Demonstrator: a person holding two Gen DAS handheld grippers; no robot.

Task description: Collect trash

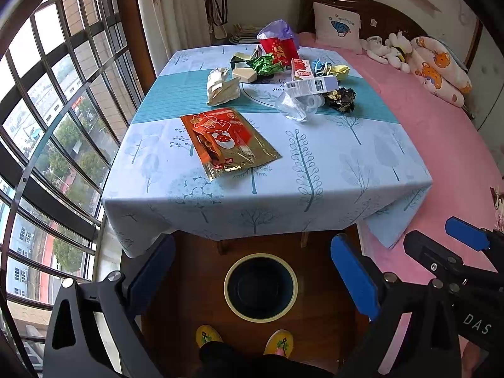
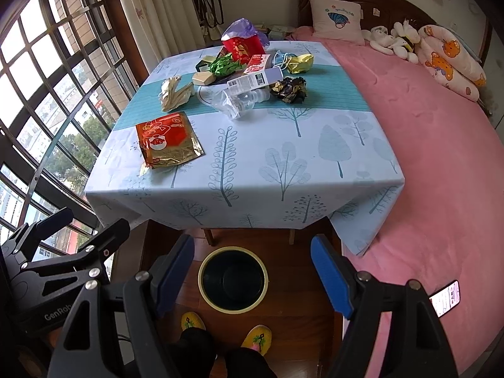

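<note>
A dark bin with a cream rim (image 1: 260, 286) (image 2: 233, 279) stands on the wooden floor in front of the table, nothing visible inside. On the table lie a red-and-gold foil packet (image 1: 227, 140) (image 2: 167, 140), a crumpled clear plastic bottle (image 1: 296, 105) (image 2: 241, 102), beige crumpled paper (image 1: 220, 88) (image 2: 174, 94), a black-gold wrapper (image 1: 341, 97) (image 2: 289, 89), green paper (image 1: 266, 63) (image 2: 225, 64), a red bag (image 1: 278, 48) (image 2: 242, 46) and small boxes. My left gripper (image 1: 255, 271) hangs open over the bin. My right gripper (image 2: 252, 274) is open too, holding nothing.
The table wears a pale blue tree-print cloth (image 1: 315, 173) (image 2: 283, 170). A pink bed (image 1: 456, 163) (image 2: 441, 173) with pillows and plush toys lies right; a phone (image 2: 445, 297) rests on it. A barred window (image 1: 47, 126) is left. The person's yellow slippers (image 1: 278, 341) stand behind the bin.
</note>
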